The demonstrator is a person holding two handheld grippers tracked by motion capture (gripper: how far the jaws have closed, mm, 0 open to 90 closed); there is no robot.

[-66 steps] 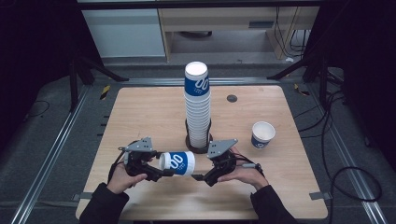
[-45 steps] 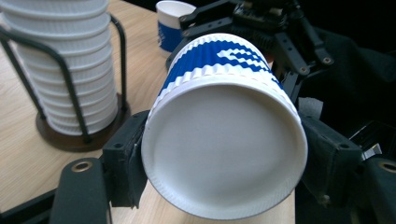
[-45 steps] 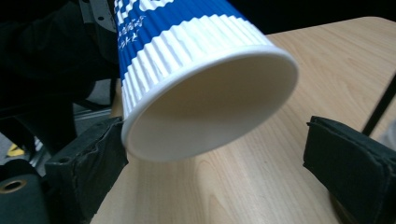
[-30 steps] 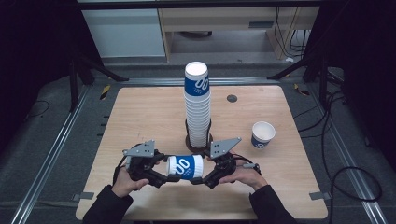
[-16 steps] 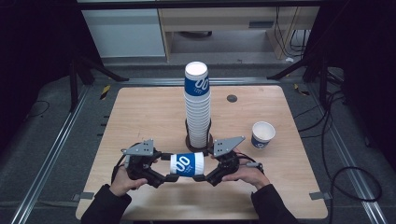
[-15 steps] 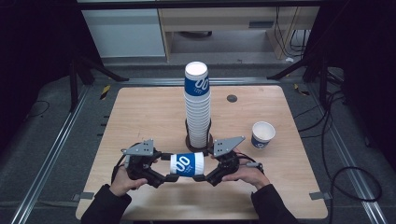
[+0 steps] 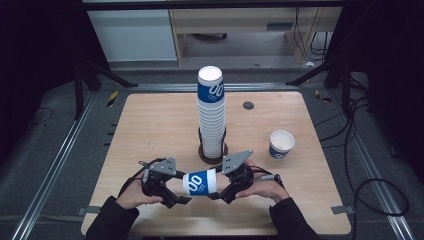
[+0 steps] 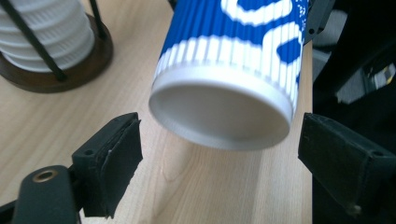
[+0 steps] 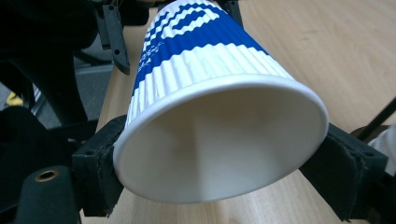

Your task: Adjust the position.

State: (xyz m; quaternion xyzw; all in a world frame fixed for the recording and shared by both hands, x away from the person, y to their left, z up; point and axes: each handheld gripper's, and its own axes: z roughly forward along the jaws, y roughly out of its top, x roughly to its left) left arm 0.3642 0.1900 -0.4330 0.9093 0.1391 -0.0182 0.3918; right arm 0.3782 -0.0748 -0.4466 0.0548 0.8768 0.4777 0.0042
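Cup (image 7: 200,182) gripped by right claw (image 7: 223,192); left claw (image 7: 176,192) released.

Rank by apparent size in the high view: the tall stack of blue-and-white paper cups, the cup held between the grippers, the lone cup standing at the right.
1. Tall stack of blue-and-white paper cups
2. Held cup
3. Lone standing cup; it is farther off, so the two may match.

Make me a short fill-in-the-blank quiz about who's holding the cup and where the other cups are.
1. The blue and white cup is clamped at its wide rim by the ___ gripper.
2. The left gripper has its jaws ___ around the cup's base.
3. The tall cup stack stands in a ___ holder.
4. The lone cup stands ___ on the table.

Missing words: right; open; round; upright
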